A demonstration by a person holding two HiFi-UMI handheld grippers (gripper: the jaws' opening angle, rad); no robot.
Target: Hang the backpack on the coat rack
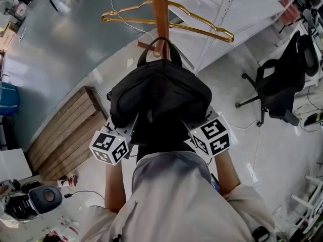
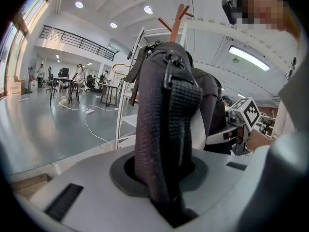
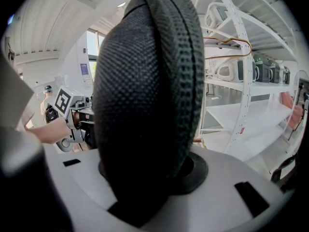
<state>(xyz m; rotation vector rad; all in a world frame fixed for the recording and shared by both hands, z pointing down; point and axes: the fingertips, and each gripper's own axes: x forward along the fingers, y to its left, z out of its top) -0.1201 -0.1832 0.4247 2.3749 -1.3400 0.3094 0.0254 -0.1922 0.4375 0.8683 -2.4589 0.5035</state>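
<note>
A black backpack (image 1: 160,97) hangs in front of the wooden coat rack pole (image 1: 160,9). Its top handle loop (image 1: 162,43) circles the pole just above a short peg (image 1: 146,46). Both grippers hold it from below. My left gripper (image 1: 126,129) is shut on a black webbing strap (image 2: 170,110), which runs up between its jaws. My right gripper (image 1: 200,126) is shut on a padded mesh shoulder strap (image 3: 149,91) that fills its view. The fingertips of both are hidden under the bag in the head view. The rack's forked top (image 2: 176,14) shows above the bag.
A gold wire hanger (image 1: 171,25) hangs on the pole above the bag. White shelving (image 1: 237,19) stands behind the rack. A black office chair (image 1: 282,84) is at the right, a wooden pallet (image 1: 68,132) at the left. The person's torso (image 1: 176,200) is directly below.
</note>
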